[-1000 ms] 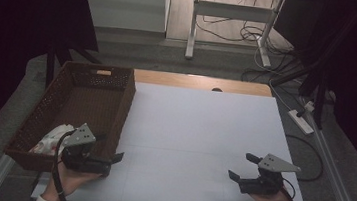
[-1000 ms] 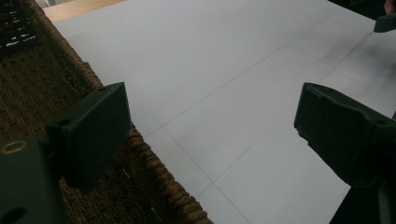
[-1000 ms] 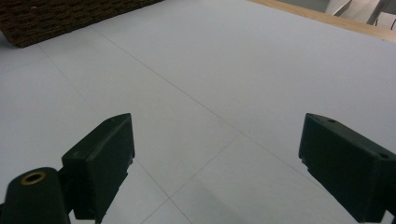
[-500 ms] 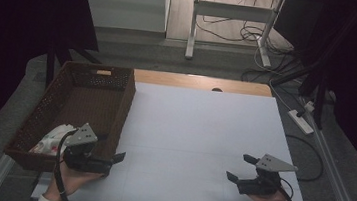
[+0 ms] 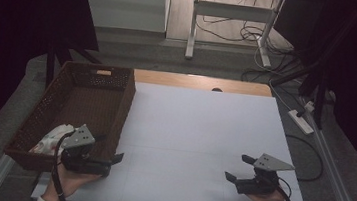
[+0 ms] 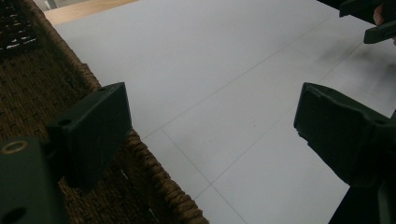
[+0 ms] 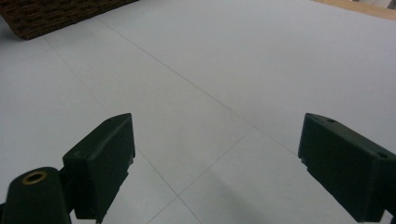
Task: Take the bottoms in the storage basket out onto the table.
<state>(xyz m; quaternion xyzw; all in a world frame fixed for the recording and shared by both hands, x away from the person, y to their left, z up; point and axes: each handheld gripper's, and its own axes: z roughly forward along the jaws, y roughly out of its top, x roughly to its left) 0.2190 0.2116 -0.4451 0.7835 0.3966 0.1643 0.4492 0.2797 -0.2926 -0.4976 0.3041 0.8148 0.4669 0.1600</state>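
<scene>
A brown wicker basket stands at the table's left side, with a crumpled white cloth in its near end. My left gripper is held low at the basket's near right corner and points right. Its jaws are open with nothing between them. In the left gripper view, this gripper straddles the basket rim, one jaw over the wicker and one over the white sheet. My right gripper hovers open and empty near the front right, pointing left. In the right gripper view it faces bare sheet.
A white sheet covers the table, with a strip of wood at its far edge. The other gripper shows in the left gripper view's top right. The basket corner shows far off. A power strip and cables lie on the floor.
The right gripper has edged slightly left and toward the near edge. The left gripper has hardly moved. Both stay open.
</scene>
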